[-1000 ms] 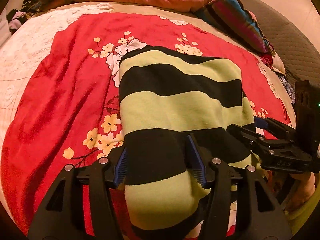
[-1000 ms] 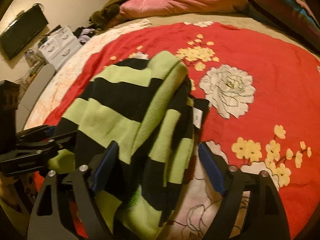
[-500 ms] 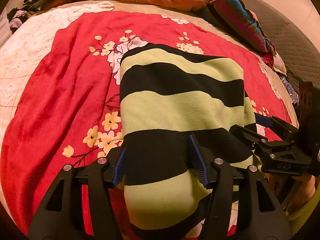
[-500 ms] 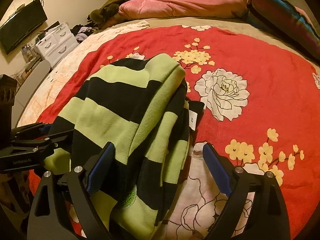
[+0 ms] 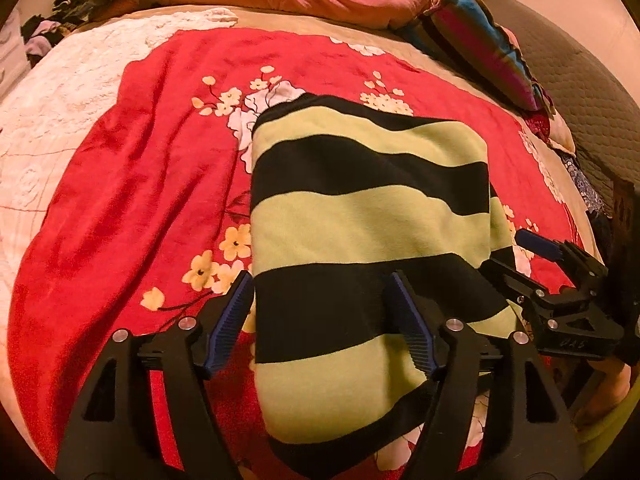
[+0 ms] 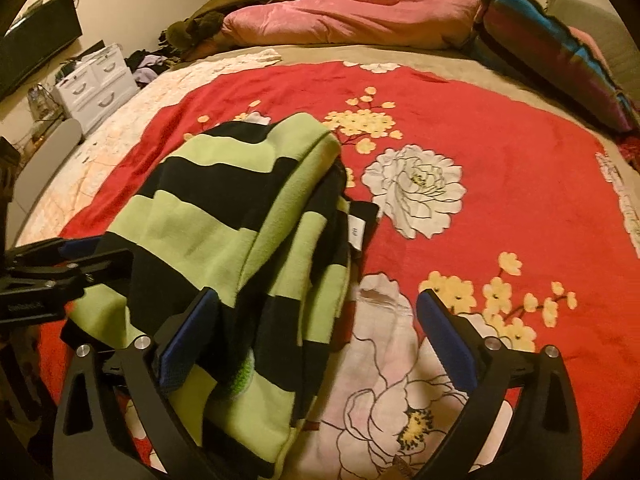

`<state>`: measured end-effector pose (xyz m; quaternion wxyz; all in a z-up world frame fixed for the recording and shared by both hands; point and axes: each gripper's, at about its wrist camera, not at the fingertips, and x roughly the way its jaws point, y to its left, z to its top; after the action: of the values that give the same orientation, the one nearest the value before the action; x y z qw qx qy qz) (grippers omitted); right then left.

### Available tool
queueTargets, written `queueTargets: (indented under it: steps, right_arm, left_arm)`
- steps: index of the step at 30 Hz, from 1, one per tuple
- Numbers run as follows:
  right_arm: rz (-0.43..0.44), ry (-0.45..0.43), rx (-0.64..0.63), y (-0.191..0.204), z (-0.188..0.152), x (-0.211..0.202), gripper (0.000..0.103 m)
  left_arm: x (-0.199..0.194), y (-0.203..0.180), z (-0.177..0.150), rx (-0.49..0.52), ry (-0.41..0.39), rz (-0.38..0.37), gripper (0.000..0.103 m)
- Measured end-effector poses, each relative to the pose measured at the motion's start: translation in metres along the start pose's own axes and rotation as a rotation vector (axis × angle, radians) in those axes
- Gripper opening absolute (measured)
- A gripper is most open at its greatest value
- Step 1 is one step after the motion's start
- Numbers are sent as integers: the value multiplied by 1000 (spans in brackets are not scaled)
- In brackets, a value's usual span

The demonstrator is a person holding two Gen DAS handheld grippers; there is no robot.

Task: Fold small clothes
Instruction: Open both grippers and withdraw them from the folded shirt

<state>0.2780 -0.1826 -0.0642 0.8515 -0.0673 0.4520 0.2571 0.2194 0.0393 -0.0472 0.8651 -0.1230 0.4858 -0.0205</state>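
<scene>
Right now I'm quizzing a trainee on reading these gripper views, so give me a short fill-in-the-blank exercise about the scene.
1. The folded sweater has black and ____ stripes.
2. It lies on a floral blanket whose main colour is ____.
3. The left gripper and the right gripper both have their jaws ____.
4. In the right wrist view, a small white ____ shows at the sweater's edge.

Missing words: green; red; open; tag

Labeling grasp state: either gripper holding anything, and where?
Nothing held. Left gripper and right gripper both have open jaws straddling the near end of the striped sweater, not clamping it.
</scene>
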Motion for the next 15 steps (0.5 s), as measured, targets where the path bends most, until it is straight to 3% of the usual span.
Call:
queueTargets:
  steps: [3, 7, 14, 15]
  right_arm:
    - [-12, -2, 7, 0, -2, 0, 99]
    - [-36, -11, 18, 2, -6, -4, 99]
    - [-45, -116, 52, 9, -11, -32, 99]
    - [-50, -132, 51, 10, -12, -36, 99]
  left_arm:
    - [-3, 1, 0, -3, -6, 7, 66]
    - [-10, 2, 0, -5, -14, 18, 77]
    - [-31, 4, 0, -19, -51, 24, 88]
    - [-36, 4, 0, -17, -59, 32, 94]
